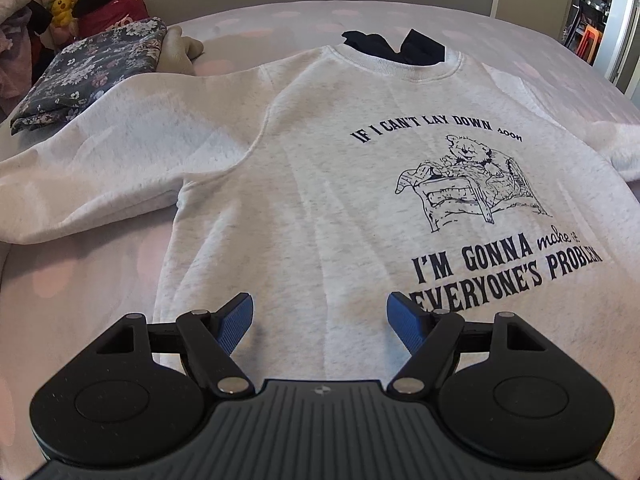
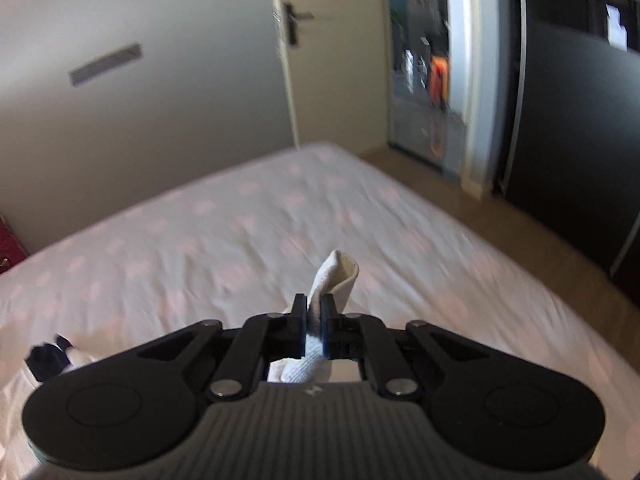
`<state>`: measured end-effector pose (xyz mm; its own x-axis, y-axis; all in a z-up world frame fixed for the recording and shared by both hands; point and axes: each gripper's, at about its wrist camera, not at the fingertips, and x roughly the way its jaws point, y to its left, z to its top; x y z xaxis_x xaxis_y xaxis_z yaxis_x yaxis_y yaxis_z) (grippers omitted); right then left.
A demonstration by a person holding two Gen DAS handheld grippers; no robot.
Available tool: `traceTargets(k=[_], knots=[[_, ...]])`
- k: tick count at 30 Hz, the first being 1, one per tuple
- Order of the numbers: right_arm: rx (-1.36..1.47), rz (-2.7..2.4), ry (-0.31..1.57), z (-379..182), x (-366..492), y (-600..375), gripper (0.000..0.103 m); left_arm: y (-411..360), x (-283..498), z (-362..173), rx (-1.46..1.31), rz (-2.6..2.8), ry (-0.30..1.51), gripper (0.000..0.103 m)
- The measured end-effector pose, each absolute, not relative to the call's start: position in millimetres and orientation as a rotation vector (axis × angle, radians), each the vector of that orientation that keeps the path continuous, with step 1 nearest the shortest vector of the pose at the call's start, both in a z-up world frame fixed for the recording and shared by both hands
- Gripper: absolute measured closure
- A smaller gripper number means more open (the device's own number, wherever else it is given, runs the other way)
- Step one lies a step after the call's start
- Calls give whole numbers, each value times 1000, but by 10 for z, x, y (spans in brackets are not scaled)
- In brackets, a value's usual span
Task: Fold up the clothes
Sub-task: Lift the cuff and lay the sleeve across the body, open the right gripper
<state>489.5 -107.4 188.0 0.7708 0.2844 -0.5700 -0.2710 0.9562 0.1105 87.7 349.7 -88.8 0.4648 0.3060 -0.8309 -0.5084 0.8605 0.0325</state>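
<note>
A light grey sweatshirt (image 1: 320, 184) with a dark printed bear and slogan lies face up on the bed, collar at the far side, its left sleeve (image 1: 104, 160) stretched out to the left. My left gripper (image 1: 320, 312) hovers open over the lower front of the sweatshirt, blue pads wide apart with nothing between them. In the right wrist view my right gripper (image 2: 314, 316) is shut on a ribbed cuff of the sweatshirt (image 2: 336, 276), which sticks up past the fingertips above the bed. The rest of that sleeve is hidden under the gripper.
The bed sheet (image 1: 80, 280) is pale with pink dots. A folded floral cloth (image 1: 92, 72) lies at the far left, a black garment (image 1: 396, 48) beyond the collar. Plush toys and a red bag (image 1: 112, 12) stand behind. A door and the bed's right edge (image 2: 500, 256) appear.
</note>
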Motion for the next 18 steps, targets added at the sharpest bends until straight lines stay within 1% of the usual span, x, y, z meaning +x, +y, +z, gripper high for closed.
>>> traceTargets(k=[3, 7, 16, 18], knots=[[-2, 368, 525, 2322, 4775, -586, 95, 3519, 809, -910, -223, 483, 973, 30], [-47, 516, 457, 2674, 4477, 225, 95, 3573, 730, -926, -220, 466, 963, 30], [-122, 854, 459, 2544, 3507, 1964, 95, 3814, 663, -916, -162, 516, 970, 30], [-127, 906, 485, 2351, 3319, 2293, 95, 3882, 630, -911, -163, 528, 963, 30]])
